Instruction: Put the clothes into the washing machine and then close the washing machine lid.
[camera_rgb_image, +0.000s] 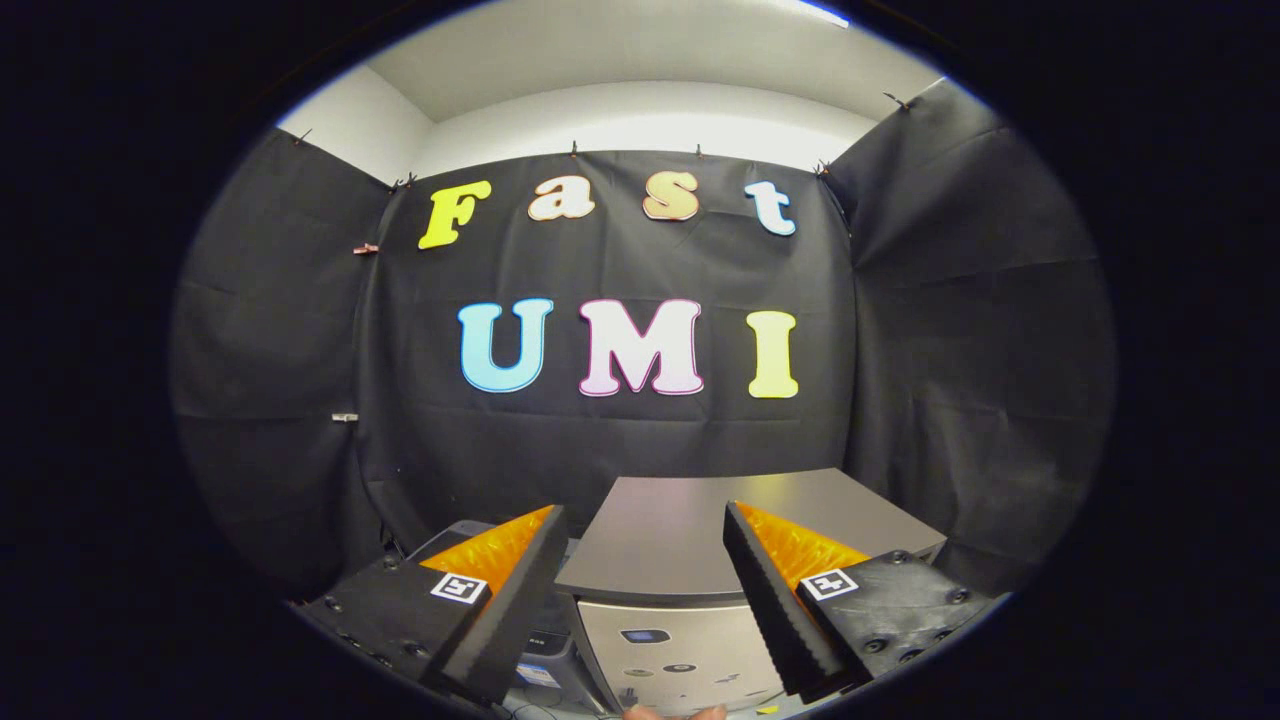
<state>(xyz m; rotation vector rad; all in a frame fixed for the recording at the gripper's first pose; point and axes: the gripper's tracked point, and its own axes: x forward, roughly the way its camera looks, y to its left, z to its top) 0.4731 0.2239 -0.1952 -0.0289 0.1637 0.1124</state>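
Ahead of my spread, empty fingers sits the boxy washing machine, its flat closed lid a matte grey-brown, its front panel pale silver-beige with small dark marks. A black-and-white square marker rides on each finger mount. Black cloth wall behind.

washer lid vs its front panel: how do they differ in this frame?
The lid is darker grey, the front panel paler. The lid lies flat and bare; the front panel stands upright, carrying a small display and buttons. Both belong to one machine, just beyond the open, empty gripper.
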